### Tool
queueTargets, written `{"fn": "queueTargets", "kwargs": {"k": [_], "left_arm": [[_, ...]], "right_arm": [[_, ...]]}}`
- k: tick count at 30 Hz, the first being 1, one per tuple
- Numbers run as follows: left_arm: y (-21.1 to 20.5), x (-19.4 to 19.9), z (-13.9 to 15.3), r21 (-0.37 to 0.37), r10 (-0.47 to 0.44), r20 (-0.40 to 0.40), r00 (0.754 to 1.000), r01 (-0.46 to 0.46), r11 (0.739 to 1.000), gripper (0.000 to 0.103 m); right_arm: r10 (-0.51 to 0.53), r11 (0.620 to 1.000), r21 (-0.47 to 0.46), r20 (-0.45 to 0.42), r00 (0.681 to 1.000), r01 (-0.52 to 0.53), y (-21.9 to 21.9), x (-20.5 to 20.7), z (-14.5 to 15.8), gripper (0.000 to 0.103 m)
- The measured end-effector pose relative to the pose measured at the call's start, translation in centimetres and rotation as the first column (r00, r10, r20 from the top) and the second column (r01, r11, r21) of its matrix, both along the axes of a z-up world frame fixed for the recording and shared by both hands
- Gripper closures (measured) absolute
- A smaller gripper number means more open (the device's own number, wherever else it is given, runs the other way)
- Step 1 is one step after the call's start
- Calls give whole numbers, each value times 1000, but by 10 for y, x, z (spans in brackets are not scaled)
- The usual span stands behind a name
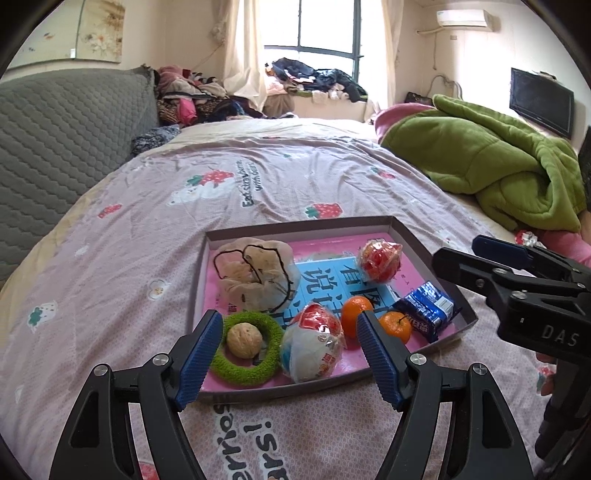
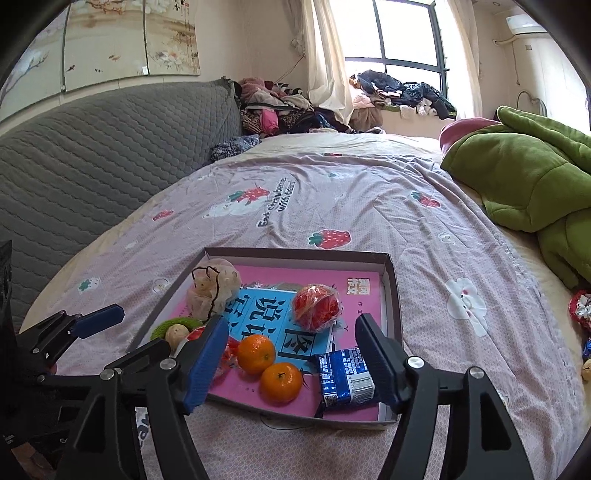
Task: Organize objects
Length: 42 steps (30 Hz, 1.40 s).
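Shallow box (image 1: 417,236) lying on bed, holding two oranges (image 2: 256,353) at 6 o'clock, two red wrapped balls (image 1: 380,260), one blue packet (image 2: 345,376), one walnut (image 1: 244,339) inside green ring (image 1: 271,360); left gripper (image 1: 288,354) and right gripper (image 2: 291,365) both hovering spread wide, gripping nothing

A home bedroom: a bed (image 1: 258,177) with strawberry-print cover, clothes piles (image 1: 317,79), curtained window (image 1: 328,26).
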<state>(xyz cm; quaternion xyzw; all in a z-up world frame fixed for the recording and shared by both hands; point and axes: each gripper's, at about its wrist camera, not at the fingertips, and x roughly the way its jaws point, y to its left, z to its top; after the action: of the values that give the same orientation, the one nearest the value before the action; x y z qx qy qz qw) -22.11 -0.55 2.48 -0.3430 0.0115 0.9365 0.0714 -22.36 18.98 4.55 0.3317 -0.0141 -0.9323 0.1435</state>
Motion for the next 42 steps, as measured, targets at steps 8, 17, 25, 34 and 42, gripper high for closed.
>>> {"fn": "queueTargets", "kwargs": {"k": [8,17,25,34,42], "left_arm": [[-5,17,16,8,16,-18,1000,-15,1000,27],[-10,39,29,18,47,-24,999,-46,999,27],[-9,56,29,0,63,-14,998,-63,998,27],[-12,71,33,4,78,-23,997,-78,997,27],[-11,85,27,-9,64,-23,998,-64,998,27]], "right_arm": [[6,999,-35,-45,999,-8,6,17,20,32],[24,999,-36,-82,996,-27,2,37,34,32],[36,999,-34,-81,996,-38,-3,52,33,32],[35,999,-25,-99,995,-37,-3,69,35,32],[29,999,-21,-76,997,-31,1,82,26,32]]}}
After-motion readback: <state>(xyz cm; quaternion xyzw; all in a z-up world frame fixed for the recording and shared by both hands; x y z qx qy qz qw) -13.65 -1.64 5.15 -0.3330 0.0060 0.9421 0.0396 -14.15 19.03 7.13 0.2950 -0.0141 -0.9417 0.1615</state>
